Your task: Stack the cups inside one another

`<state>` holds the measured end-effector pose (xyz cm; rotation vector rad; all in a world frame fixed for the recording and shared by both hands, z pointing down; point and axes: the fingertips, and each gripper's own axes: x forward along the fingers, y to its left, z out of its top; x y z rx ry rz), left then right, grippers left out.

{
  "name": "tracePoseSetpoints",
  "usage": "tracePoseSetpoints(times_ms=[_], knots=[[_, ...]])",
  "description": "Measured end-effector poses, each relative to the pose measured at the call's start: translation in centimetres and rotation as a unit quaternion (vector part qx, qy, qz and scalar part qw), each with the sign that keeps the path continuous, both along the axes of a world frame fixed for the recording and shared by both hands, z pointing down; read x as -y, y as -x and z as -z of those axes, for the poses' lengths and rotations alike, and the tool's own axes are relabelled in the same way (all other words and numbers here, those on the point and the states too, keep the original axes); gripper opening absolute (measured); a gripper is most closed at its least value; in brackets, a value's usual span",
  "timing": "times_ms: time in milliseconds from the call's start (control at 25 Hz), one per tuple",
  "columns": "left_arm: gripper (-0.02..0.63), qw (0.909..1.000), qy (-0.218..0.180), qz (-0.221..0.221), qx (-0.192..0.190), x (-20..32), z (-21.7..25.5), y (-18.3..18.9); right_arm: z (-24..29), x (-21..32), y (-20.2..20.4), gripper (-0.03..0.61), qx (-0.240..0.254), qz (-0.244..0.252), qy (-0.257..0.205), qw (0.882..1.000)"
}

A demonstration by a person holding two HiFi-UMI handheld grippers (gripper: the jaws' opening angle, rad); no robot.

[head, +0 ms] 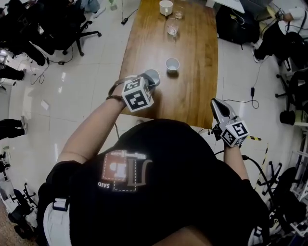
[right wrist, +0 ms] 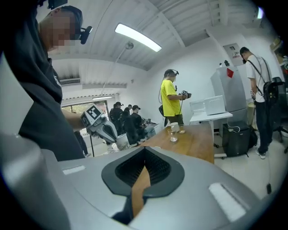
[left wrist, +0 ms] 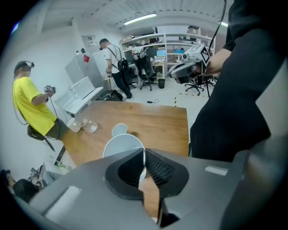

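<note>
My left gripper (head: 150,82) is shut on the rim of a white cup (head: 153,76), one jaw inside it and one outside, over the wooden table (head: 192,91) near its left edge. In the left gripper view the cup's wall (left wrist: 122,146) is pinched between the pads. A second small white cup (head: 172,64) (left wrist: 119,130) stands upright just beyond it. My right gripper (head: 217,104) hangs off the table's near right corner, shut with nothing in it. From the right gripper view, the left gripper (right wrist: 102,128) and its cup (right wrist: 121,141) show at the left.
At the table's far end stand a white mug (head: 166,6) and two clear glasses (head: 173,29). Office chairs (head: 72,29), bags and cables surround the table. A person in a yellow shirt (right wrist: 172,101) stands by the far end, others further off.
</note>
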<state>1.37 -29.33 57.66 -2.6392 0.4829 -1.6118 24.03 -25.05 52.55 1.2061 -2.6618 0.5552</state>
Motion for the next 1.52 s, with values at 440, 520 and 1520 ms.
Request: tracePoseSetpoints(times_ms=[440, 520, 1520], knots=[[0.017, 0.999, 0.013, 0.011, 0.04, 2.2, -5.9, 4.9, 1.6, 2.1, 5.2, 0.014, -0.027, 0.039, -0.001, 0.999], [0.022, 0.9993, 0.017, 0.008, 0.033, 2.0, -6.6, 4.9, 1.6, 1.7, 5.4, 0.014, -0.032, 0.038, 0.0, 0.999], [0.002, 0.7666, -0.034, 0.343, -0.542, 0.9, 6.3, 16.1, -0.3, 4.6, 2.9, 0.014, 0.019, -0.011, 0.006, 1.0]])
